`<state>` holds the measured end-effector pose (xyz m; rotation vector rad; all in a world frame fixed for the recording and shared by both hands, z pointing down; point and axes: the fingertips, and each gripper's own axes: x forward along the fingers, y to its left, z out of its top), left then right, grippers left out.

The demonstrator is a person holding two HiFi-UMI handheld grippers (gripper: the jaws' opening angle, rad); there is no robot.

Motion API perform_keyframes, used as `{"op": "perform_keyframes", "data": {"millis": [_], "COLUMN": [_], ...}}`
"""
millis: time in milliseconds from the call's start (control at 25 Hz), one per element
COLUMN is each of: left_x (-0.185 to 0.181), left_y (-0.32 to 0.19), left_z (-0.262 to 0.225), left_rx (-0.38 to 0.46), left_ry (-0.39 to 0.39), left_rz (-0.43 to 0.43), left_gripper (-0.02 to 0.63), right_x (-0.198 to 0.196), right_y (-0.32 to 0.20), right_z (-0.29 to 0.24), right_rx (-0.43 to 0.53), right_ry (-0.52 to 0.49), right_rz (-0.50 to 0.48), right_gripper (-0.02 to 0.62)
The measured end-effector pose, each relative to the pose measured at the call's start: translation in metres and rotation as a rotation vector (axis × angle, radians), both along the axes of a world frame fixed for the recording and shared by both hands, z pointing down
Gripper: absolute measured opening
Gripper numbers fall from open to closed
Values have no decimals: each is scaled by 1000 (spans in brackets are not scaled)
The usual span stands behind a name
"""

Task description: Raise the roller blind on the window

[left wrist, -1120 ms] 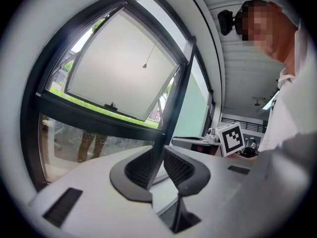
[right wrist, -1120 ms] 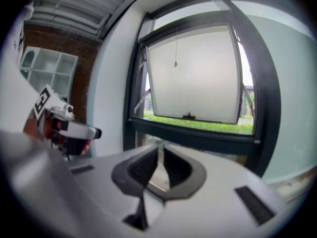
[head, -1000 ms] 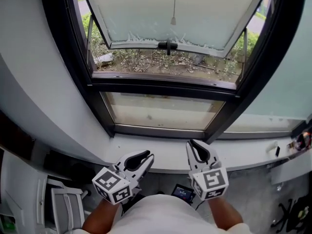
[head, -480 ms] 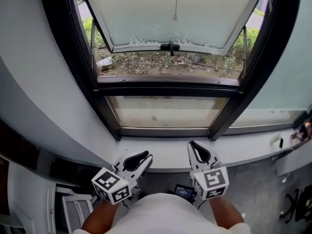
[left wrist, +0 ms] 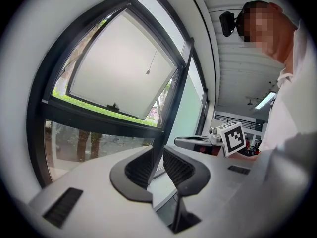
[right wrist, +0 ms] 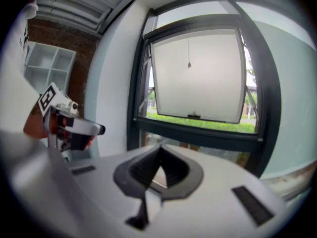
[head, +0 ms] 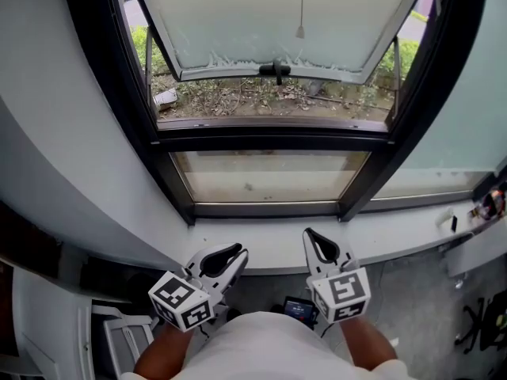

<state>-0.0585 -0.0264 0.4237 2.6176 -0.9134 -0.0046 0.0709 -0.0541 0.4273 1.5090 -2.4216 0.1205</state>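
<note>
At twelve o'clock in the head view, the roller blind (head: pixel 261 14) covers the tilted sash, its pull cord (head: pixel 300 10) hanging. Near six o'clock, the left tool (head: pixel 240 252) gapes empty. The right tool (head: pixel 308 233) has just been closing, its tips together on nothing.

The window (head: pixel 269 139) is viewed steeply from above at head height, and shared by both lower gripper views.
</note>
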Motion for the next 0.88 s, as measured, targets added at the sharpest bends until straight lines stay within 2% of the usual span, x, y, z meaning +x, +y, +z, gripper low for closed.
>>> {"op": "perform_keyframes", "data": {"millis": [880], "left_x": [9], "left_y": [7], "left_z": [3], "left_rx": [-8], "left_ry": [9], "left_rz": [16], "left_gripper": [81], "right_x": [2], "right_y": [5], "right_z": [-1], "right_rx": [10], "right_ry": [44], "right_rz": [-1], "right_gripper": [21]}}
